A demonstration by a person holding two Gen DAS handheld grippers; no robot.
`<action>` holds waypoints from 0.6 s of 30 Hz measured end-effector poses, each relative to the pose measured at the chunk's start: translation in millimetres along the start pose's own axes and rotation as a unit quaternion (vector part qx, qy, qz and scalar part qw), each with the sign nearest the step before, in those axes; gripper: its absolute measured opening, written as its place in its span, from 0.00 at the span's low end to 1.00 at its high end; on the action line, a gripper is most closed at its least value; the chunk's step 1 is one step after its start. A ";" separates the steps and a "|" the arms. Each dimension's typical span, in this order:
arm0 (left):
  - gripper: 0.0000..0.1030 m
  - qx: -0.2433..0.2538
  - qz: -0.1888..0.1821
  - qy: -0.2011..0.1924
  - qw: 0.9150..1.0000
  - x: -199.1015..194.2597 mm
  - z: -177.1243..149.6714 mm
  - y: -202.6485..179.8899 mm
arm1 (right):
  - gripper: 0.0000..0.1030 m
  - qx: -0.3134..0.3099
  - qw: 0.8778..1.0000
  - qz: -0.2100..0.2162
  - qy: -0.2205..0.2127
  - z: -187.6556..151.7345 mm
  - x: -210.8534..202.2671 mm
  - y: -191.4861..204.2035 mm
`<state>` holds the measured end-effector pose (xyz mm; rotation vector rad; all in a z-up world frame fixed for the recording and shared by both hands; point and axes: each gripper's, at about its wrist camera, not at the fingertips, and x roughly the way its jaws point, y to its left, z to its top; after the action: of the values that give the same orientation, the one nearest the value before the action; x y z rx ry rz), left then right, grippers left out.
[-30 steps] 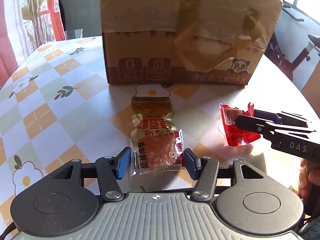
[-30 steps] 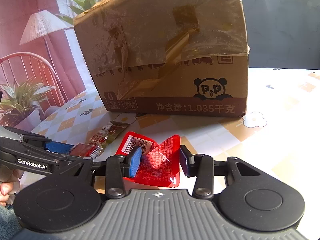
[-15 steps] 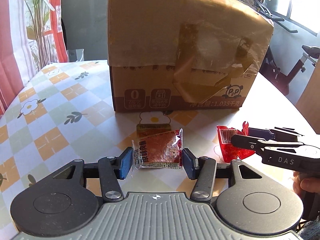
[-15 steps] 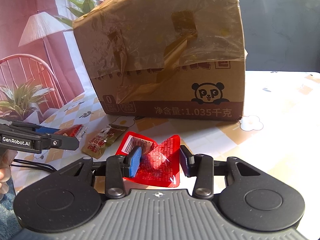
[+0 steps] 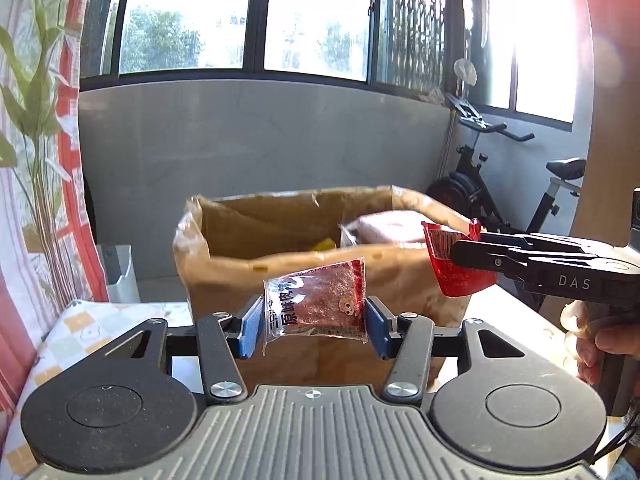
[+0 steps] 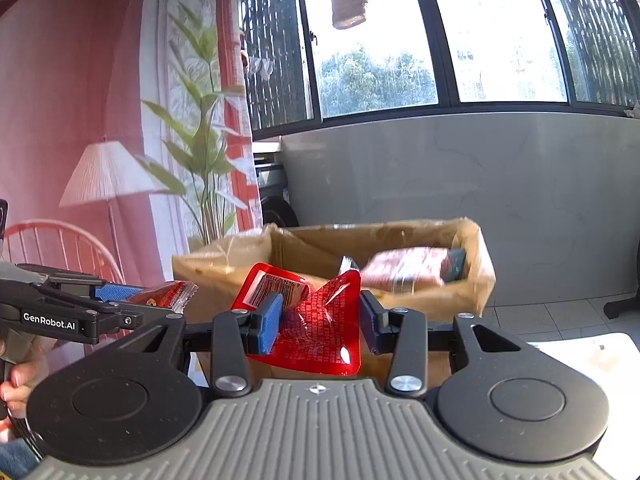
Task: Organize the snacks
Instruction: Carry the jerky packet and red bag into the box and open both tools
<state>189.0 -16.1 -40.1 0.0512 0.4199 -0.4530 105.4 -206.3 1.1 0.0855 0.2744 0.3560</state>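
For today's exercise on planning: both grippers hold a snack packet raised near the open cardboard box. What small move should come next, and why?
Probably carry the left gripper forward over the cardboard box, since its meat snack packet hangs short of the open top; the right gripper's red packet likewise.

Clear meat-snack packet (image 5: 316, 304) and crumpled red snack packet (image 6: 316, 320), both held aloft before the open cardboard box (image 5: 288, 268), which contains other wrapped snacks (image 5: 384, 228).

Inside the cardboard box (image 5: 248, 236) you'll find its pink packet (image 6: 406, 270) motion-blurred and unreadable, while the box's near wall hides everything lying lower down.
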 end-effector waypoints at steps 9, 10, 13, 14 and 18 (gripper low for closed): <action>0.59 -0.019 -0.021 -0.004 1.000 75.1 56.8 21.1 | 0.43 -0.020 0.998 -0.052 0.029 48.2 77.3 -2.5; 0.62 -0.022 -0.019 0.007 1.000 85.2 60.1 21.9 | 0.46 -0.021 0.998 -0.053 0.034 49.4 86.9 -1.3; 0.70 -0.050 -0.010 0.023 0.998 101.4 67.7 26.8 | 0.54 -0.049 0.996 -0.060 0.043 47.6 105.6 6.8; 0.73 -0.053 -0.008 0.026 0.998 104.4 69.8 28.2 | 0.57 -0.055 0.995 -0.066 0.043 46.1 108.1 8.8; 0.73 -0.029 0.003 0.021 0.999 98.1 69.8 28.1 | 0.57 -0.036 0.997 -0.057 0.043 44.4 102.0 7.5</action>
<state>307.9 -41.3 -17.3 0.0067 0.4746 -0.4346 207.1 -164.6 19.2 -0.0164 0.3506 0.2554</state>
